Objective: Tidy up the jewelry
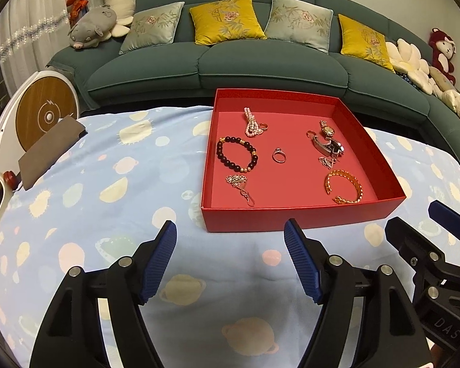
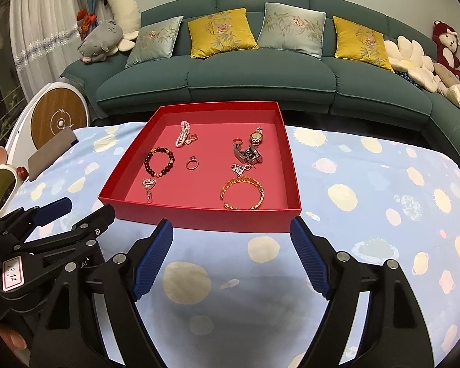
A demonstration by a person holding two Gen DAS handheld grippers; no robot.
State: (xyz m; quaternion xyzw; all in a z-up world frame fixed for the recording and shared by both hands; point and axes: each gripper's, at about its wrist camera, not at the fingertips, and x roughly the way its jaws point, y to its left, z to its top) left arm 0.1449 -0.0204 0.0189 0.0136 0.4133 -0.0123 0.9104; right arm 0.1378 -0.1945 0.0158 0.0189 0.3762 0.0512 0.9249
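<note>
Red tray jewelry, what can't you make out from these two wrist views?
- Dark cluster by the watch: pieces overlap in both views, so how many is unclear.
- Ring: too small in both views to tell its stone.
- Brown pad at the table's left edge: only its flat top shows in both views, identity unclear.
- Tray near wall: hides the cloth just behind it.

Left gripper (image 1: 230, 245) and right gripper (image 2: 231, 242), black plastic frames, ribbed blue pads (image 1: 156, 263), silver round screws, white label reading 1314, embossed letters DAS
</note>
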